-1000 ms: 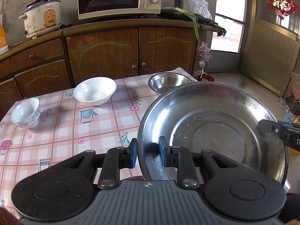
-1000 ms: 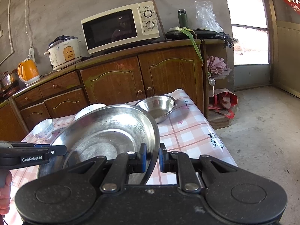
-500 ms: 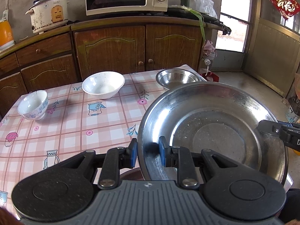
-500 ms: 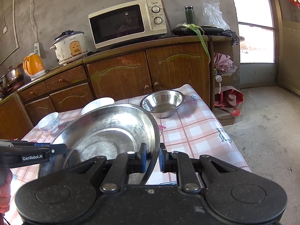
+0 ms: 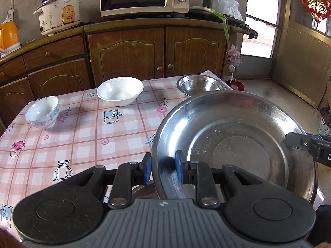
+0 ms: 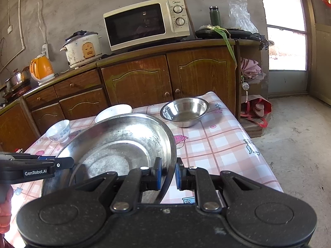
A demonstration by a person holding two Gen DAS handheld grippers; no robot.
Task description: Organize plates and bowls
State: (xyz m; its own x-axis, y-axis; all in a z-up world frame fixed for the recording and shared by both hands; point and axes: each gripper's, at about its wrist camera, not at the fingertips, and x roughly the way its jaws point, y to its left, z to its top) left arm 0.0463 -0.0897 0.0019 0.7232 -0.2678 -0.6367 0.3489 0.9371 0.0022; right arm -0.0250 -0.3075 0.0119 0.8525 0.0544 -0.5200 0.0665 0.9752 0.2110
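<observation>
Steel, wide and shallow, the large metal plate (image 5: 233, 144) is held above the near right part of a pink checked table (image 5: 82, 140), both grippers clamped on its rim: the left gripper (image 5: 162, 169) on one side, the right gripper (image 6: 167, 174) opposite. Beyond it (all resting on the cloth) sit a small steel bowl (image 6: 185, 111), a white bowl (image 5: 120, 91) and a small patterned bowl (image 5: 42, 111).
</observation>
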